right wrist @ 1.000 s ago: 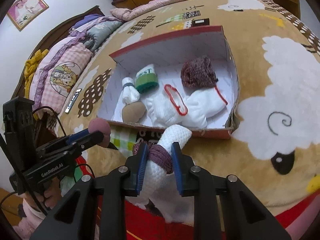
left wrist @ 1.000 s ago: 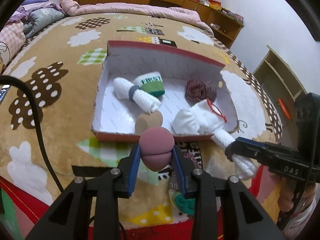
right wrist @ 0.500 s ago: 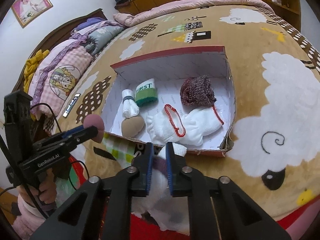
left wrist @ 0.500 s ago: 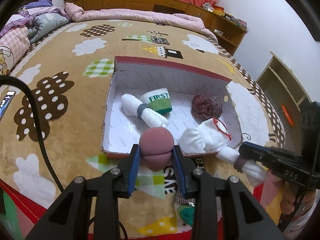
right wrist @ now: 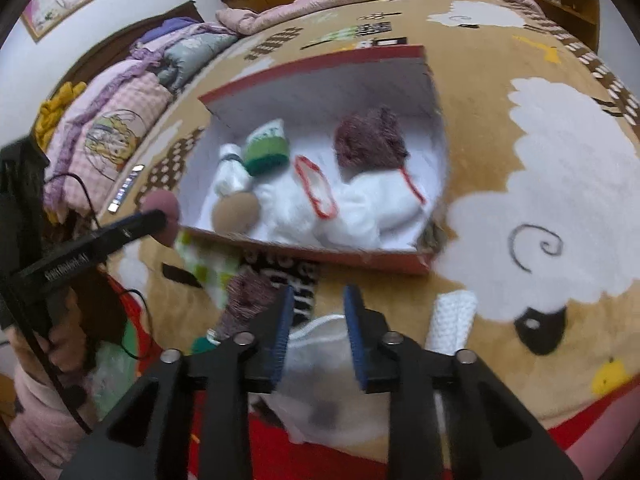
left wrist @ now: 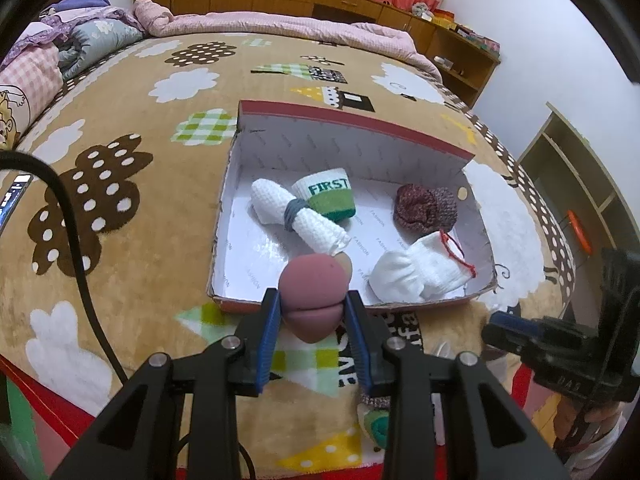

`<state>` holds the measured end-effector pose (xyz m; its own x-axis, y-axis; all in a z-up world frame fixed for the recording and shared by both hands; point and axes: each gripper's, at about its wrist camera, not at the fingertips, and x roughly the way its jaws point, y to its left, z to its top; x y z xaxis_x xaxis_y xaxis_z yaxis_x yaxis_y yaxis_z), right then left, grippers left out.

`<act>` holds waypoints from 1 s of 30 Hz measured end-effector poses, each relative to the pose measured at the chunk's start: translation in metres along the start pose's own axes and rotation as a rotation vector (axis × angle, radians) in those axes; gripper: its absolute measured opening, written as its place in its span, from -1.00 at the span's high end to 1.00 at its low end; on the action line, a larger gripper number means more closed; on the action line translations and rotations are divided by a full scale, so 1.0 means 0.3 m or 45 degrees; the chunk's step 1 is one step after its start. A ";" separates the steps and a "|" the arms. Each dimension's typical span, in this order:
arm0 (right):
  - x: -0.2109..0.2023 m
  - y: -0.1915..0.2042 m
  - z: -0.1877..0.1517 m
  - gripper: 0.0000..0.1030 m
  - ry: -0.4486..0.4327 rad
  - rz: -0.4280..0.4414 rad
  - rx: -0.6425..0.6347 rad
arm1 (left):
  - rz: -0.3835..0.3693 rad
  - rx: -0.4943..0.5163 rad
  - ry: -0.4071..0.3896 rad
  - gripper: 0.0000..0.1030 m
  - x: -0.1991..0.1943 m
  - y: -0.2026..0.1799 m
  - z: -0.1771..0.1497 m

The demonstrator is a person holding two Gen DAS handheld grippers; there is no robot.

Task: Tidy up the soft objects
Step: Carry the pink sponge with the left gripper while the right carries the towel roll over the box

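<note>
My left gripper (left wrist: 314, 312) is shut on a mauve sponge puff (left wrist: 314, 300), held just in front of the near wall of the red-rimmed white box (left wrist: 352, 120). In the box lie a banded white roll (left wrist: 296, 216), a green "FIRST" sock (left wrist: 328, 196), a maroon knit (left wrist: 424, 208), white socks with red trim (left wrist: 420, 276) and a tan puff (left wrist: 347, 265), half hidden. My right gripper (right wrist: 319, 300) hovers over the blanket before the box, jaws opening with nothing pressed between them. A white waffle roll (right wrist: 452, 320) lies to its right.
A maroon knit piece (right wrist: 248, 292) and a green sock (left wrist: 378, 428) lie at the bed's near edge. White cloth (right wrist: 320, 344) sits under the right gripper. A phone (left wrist: 14, 196) and black cable (left wrist: 76, 248) are left. Quilts (right wrist: 120, 120) are piled far left; a shelf (left wrist: 580, 184) stands right.
The right gripper no longer holds the banded white roll: its jaws closed narrow, then spread, and a white roll now lies to their right. The left gripper keeps the mauve puff.
</note>
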<state>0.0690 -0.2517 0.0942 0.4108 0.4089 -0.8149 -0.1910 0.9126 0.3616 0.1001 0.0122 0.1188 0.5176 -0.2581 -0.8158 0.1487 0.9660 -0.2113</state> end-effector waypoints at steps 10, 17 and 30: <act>-0.035 -0.058 -0.087 0.26 -0.026 -0.279 -0.116 | 0.000 -0.012 0.003 0.34 0.004 0.010 -0.003; 0.040 -0.098 -0.119 0.26 0.040 -0.389 -0.119 | 0.002 0.004 0.006 0.34 0.003 0.001 -0.004; 0.024 -0.116 -0.126 0.72 0.008 -0.403 -0.123 | 0.020 -0.021 -0.014 0.34 -0.004 0.035 0.026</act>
<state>0.0450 -0.2808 0.0587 0.4577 0.1044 -0.8829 -0.1385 0.9893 0.0452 0.1078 0.0226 0.1217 0.5293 -0.2426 -0.8130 0.1268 0.9701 -0.2069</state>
